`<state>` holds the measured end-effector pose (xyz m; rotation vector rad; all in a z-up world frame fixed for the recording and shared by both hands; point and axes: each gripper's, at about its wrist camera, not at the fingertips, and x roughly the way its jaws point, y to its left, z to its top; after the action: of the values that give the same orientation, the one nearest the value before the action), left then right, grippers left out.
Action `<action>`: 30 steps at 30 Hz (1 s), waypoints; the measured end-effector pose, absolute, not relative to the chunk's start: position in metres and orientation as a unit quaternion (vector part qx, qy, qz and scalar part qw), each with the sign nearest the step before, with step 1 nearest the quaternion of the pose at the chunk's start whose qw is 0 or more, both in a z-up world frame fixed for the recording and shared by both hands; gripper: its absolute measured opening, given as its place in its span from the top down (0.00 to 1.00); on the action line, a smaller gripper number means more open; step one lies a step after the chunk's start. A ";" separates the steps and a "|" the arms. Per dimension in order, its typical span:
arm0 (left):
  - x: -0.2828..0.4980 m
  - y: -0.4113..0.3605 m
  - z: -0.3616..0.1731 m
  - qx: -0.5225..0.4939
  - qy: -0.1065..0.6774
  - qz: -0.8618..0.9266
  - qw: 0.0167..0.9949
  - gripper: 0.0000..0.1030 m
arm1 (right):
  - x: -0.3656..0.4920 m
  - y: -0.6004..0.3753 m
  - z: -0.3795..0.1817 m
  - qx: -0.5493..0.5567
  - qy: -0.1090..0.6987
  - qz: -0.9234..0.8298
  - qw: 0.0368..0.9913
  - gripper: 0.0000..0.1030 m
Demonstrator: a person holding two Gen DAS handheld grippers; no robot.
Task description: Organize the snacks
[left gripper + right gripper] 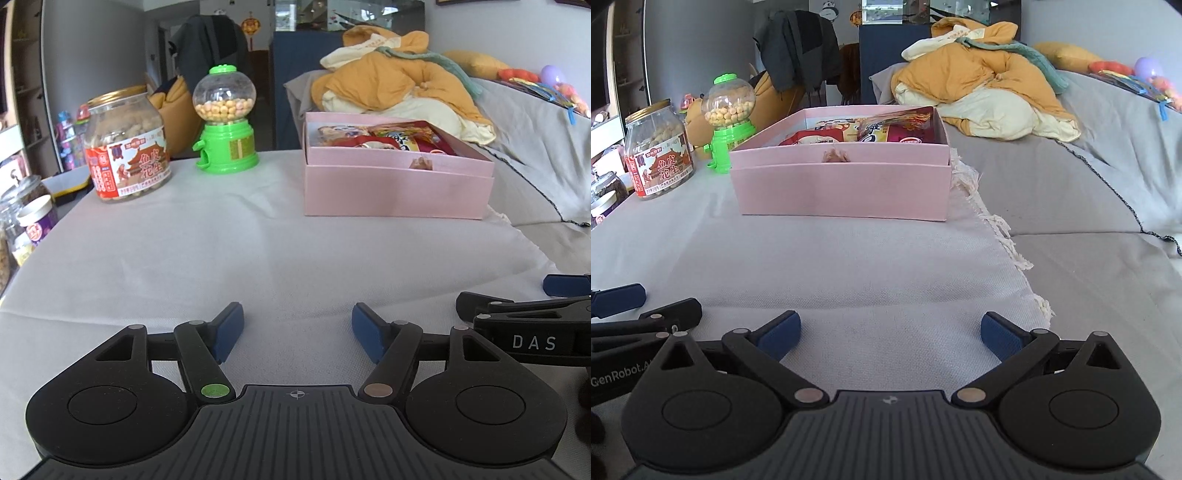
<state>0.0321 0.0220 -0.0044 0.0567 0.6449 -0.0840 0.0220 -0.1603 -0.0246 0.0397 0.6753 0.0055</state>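
Both grippers empty: left gripper (297, 334) jaws apart, right gripper (890, 338) spread full wide, both low over the white cloth (258, 251). Snack packets (871, 131) already sit in the pink box (846, 188) at the cloth's far right. Left out: peanut jar (127, 147) and green candy dispenser (225, 122), far left, near each other. Jar looks heavy, smooth, rigid, probably slippery; grab the body below the lid. Dispenser likely light, top-heavy, globe brittle; take the base. Packets soft, crinkly, pinch an edge.
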 end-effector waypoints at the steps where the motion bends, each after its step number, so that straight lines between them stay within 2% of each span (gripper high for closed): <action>1: 0.032 0.022 -0.004 0.028 0.317 -0.041 0.947 0.29 | 0.022 -0.160 -0.025 0.020 0.331 0.003 0.943 0.00; 30: 0.032 0.023 -0.004 0.025 0.317 -0.043 0.947 0.30 | 0.022 -0.161 -0.025 0.020 0.331 0.003 0.943 0.00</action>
<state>0.0323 0.0227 -0.0041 0.0505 0.6463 -0.0874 0.0217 -0.1605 -0.0247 0.0399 0.6750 0.0056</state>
